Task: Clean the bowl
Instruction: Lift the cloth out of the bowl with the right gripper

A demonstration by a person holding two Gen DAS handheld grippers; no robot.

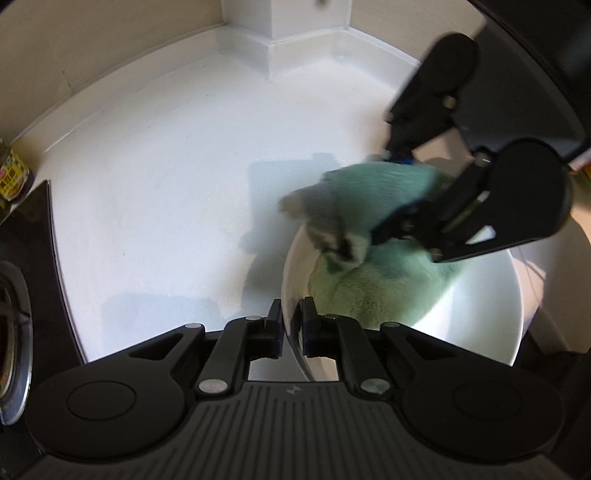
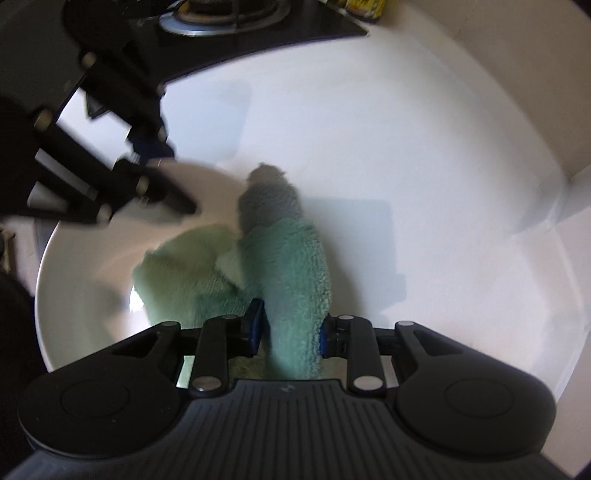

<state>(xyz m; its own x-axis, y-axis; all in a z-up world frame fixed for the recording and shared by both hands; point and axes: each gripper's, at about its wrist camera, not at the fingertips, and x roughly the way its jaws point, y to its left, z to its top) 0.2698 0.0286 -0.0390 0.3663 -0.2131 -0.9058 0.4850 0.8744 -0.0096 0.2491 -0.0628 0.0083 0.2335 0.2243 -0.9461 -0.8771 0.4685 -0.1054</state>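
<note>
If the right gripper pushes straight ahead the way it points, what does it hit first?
Likely the green cloth clamped in the right gripper, bunched ahead of its fingers, then the white bowl underneath. Depth is unclear in the blur.

It was a home kitchen. A gas burner (image 2: 221, 16) with its metal ring sat in a black glass hob (image 2: 295, 33) let into a white desk (image 1: 166, 184), which ran into a corner under plain cream walls (image 1: 110, 44). A labelled can (image 1: 13, 173) stood beside the hob, and a white bowl (image 2: 81, 258) rested on the desk.
</note>
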